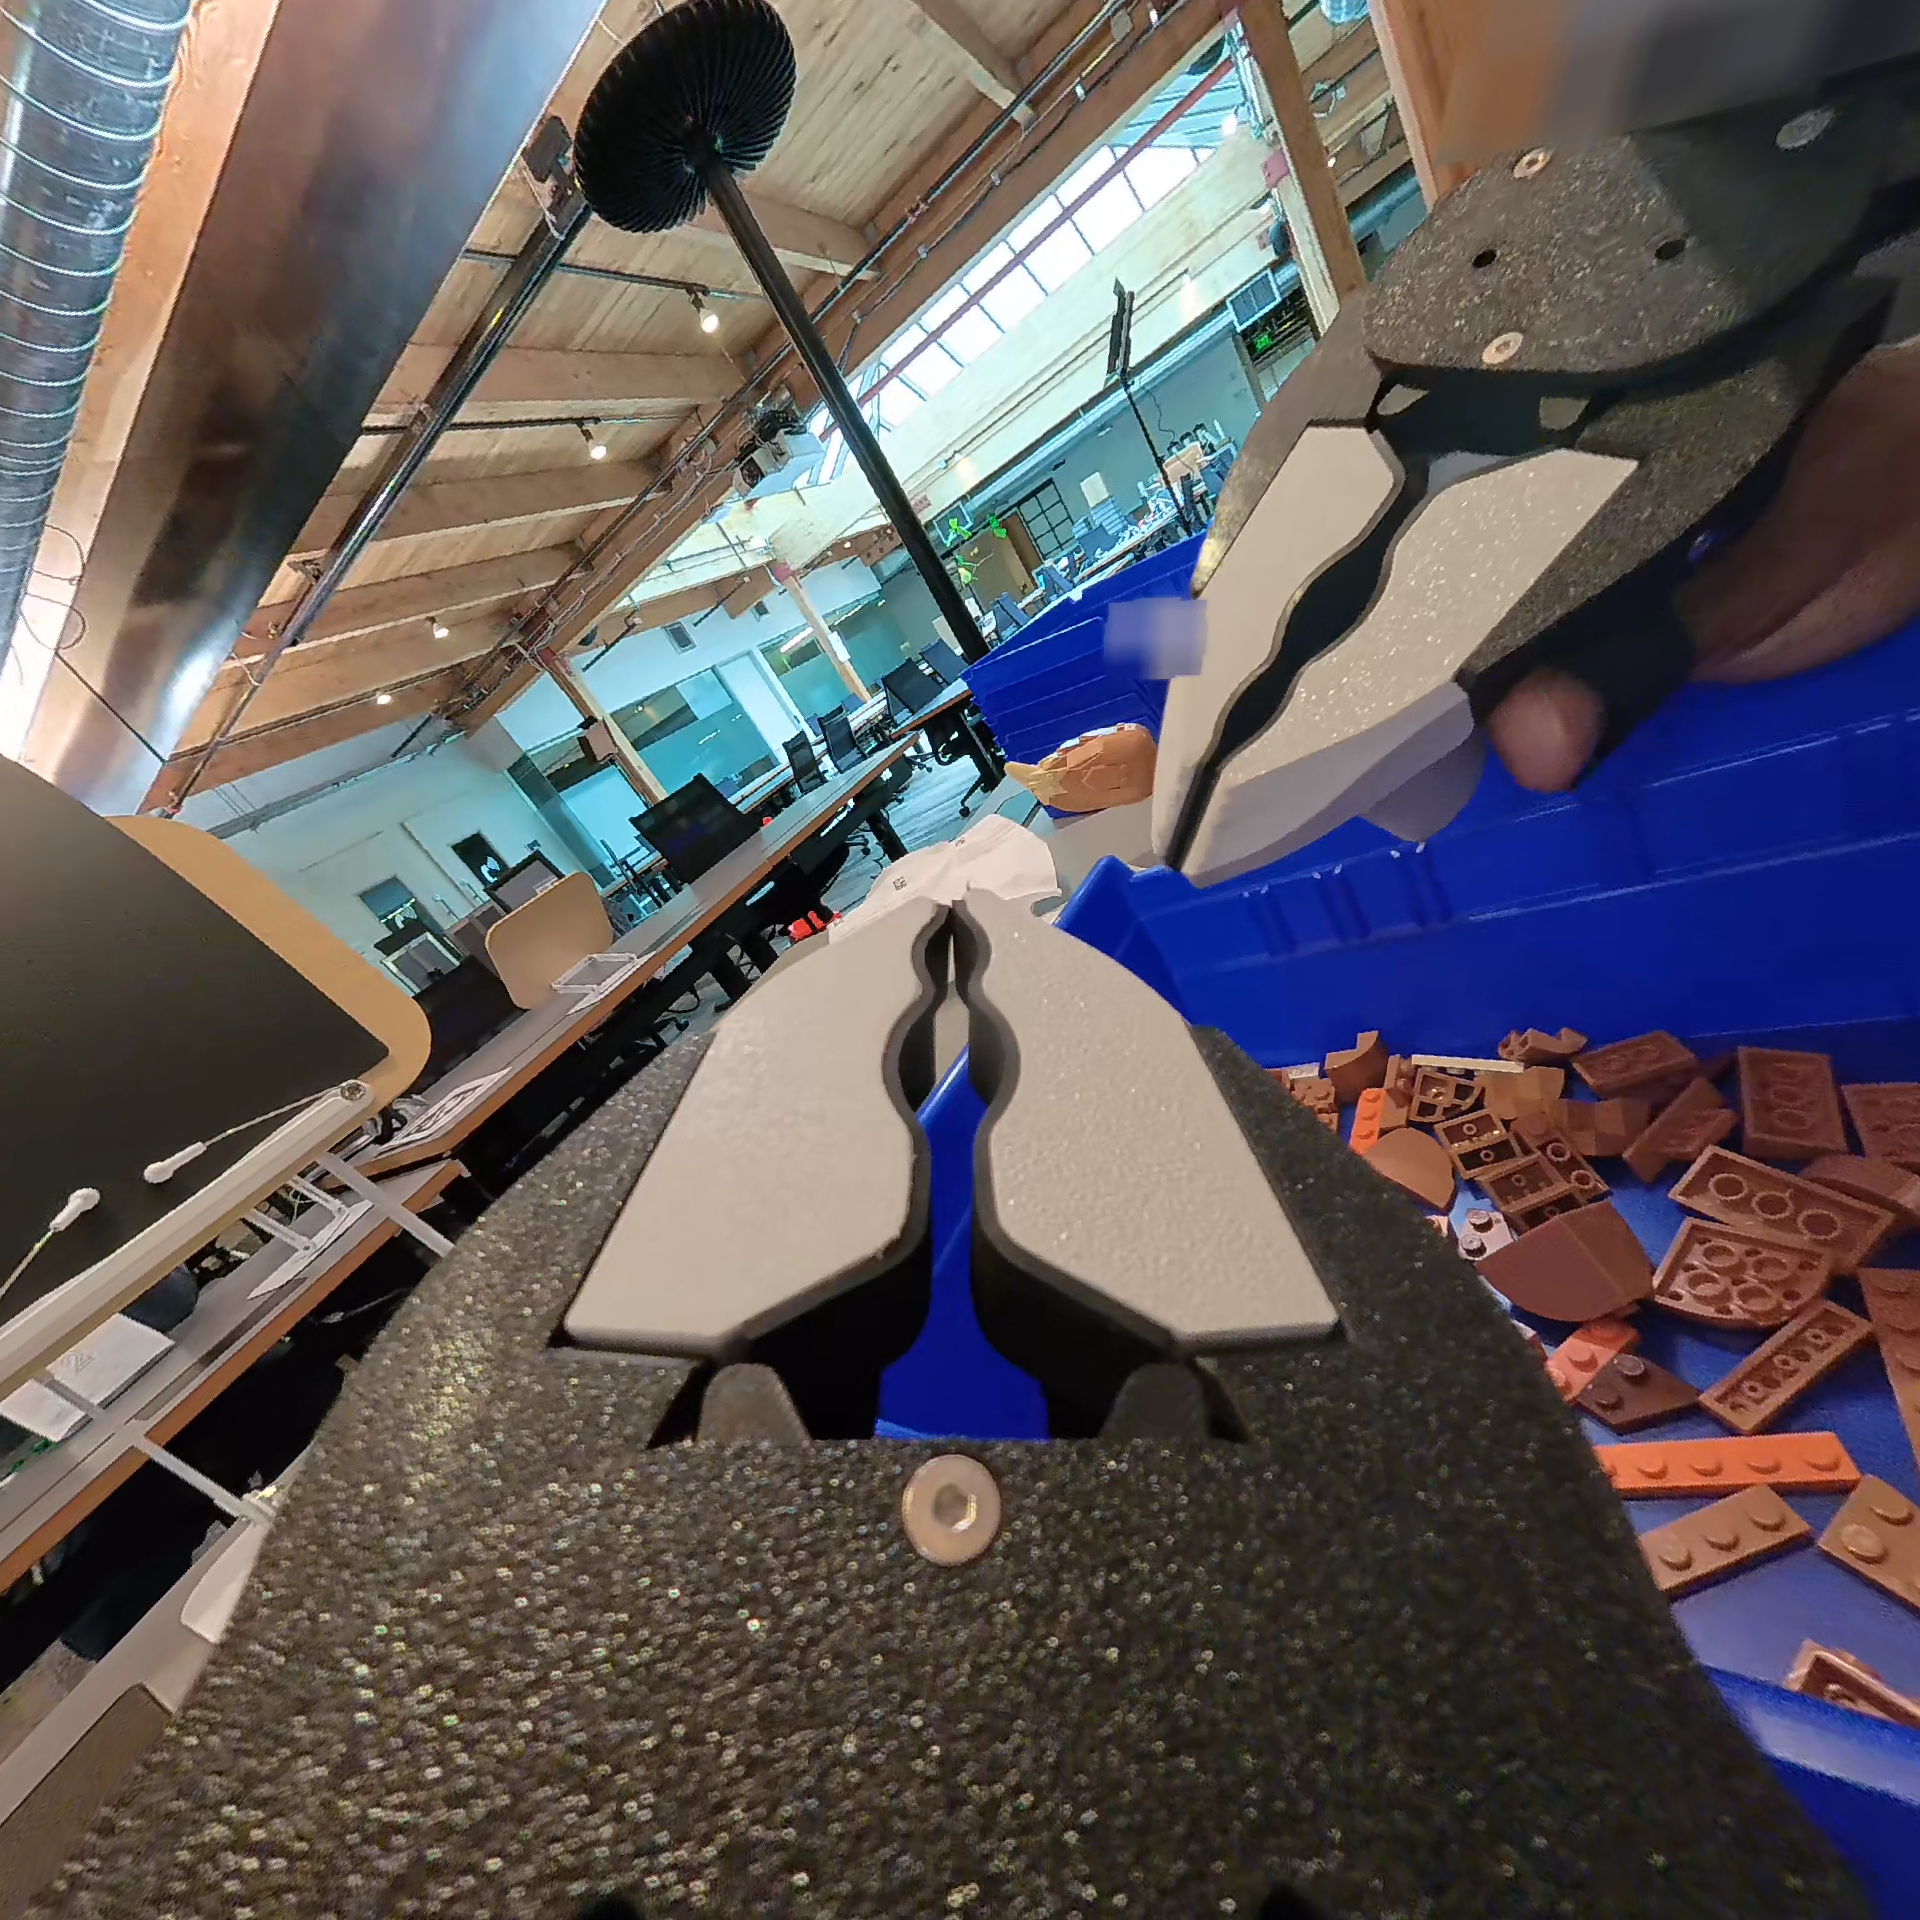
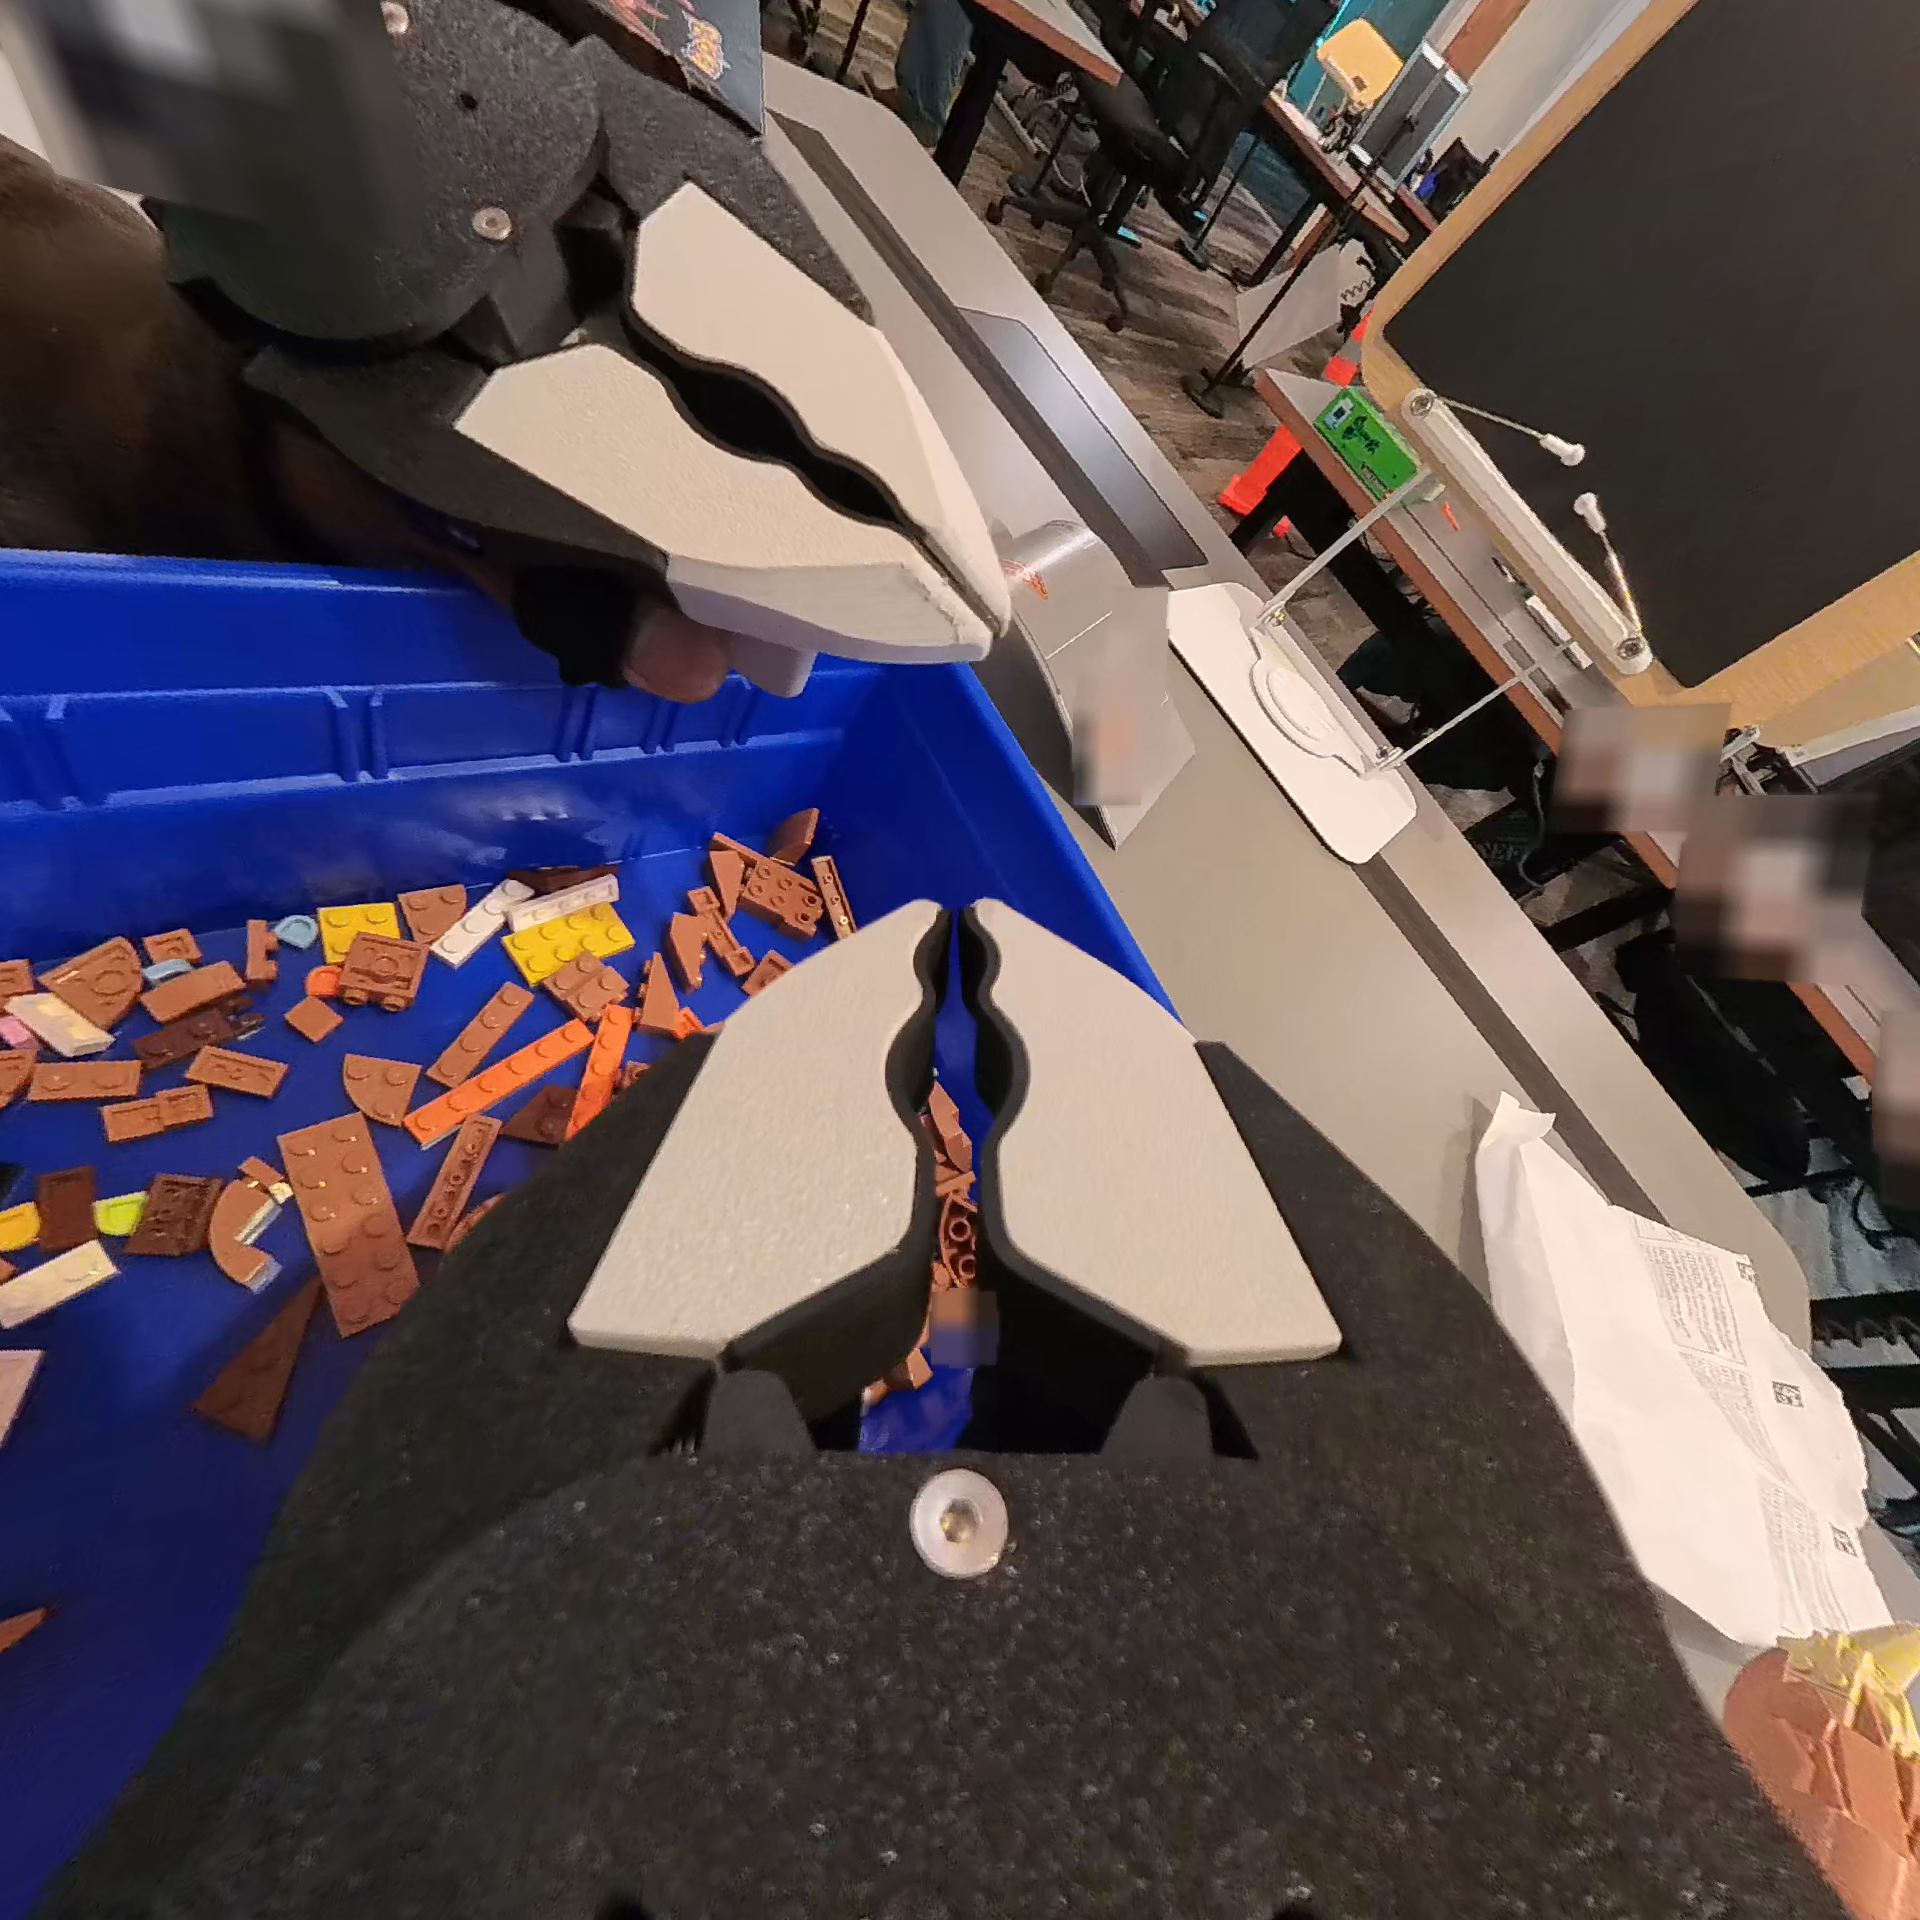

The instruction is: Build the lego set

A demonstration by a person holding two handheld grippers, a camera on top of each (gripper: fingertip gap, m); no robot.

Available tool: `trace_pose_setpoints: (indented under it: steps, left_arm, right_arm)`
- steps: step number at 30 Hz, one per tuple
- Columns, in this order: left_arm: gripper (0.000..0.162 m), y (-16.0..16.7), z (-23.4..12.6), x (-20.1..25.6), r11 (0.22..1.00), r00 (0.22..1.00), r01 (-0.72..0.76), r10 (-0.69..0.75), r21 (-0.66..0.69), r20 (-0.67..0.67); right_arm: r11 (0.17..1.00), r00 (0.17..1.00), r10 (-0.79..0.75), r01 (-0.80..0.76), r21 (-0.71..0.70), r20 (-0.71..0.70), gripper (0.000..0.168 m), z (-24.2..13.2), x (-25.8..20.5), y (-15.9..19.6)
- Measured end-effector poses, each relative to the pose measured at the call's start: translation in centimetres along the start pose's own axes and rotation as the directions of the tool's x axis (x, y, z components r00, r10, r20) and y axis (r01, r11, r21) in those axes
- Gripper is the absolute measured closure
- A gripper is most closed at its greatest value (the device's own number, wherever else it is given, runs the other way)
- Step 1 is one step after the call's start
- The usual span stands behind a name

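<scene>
A blue bin [image 1: 1558, 935] holds several loose lego pieces [image 1: 1782, 1210], mostly brown plates with some orange ones. My left gripper [image 1: 951, 914] is shut and empty, above the bin's left rim. My right gripper [image 1: 1179, 868] hangs shut over the bin's far wall, with a person's fingers behind it. In the right wrist view the bin [image 2: 416, 727] shows brown, orange, yellow and white pieces [image 2: 343, 1195]. My right gripper [image 2: 956, 914] is shut and empty above the bin's right corner. My left gripper [image 2: 987, 623] is shut at the bin's far edge.
A partly built brown lego model [image 1: 1091, 769] sits on the grey table beyond the bin; it also shows at the lower right of the right wrist view [image 2: 1829, 1756]. A crumpled white paper bag [image 2: 1683, 1403] lies on the table [image 2: 1299, 987]. A black panel [image 1: 156, 1039] stands at left. The left gripper's tips are roughly 5 cm from the right gripper's.
</scene>
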State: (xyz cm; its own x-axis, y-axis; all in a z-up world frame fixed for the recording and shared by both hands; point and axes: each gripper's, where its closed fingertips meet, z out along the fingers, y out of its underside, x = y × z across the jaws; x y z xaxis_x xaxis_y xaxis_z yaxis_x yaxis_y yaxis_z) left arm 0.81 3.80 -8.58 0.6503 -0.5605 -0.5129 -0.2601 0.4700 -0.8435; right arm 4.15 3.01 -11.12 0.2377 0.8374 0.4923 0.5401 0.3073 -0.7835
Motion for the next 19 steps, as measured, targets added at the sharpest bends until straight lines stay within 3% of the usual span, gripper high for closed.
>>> trace_pose_setpoints:
  steps: [10, 19]
  left_arm:
    - [0.162, -0.06, -0.03, -0.01, 1.000, 1.000, -0.005, 0.005, 0.003, 0.004]
    - [0.162, -0.03, -0.06, -0.02, 1.000, 1.000, -0.002, 0.002, 0.003, 0.004]
  right_arm:
    - [0.981, 0.985, 0.157, -0.164, 0.105, 0.069, 0.168, -0.81, 0.82, -0.76]
    - [0.968, 0.966, 0.223, -0.235, 0.090, 0.132, 0.167, -0.62, 0.88, -0.62]
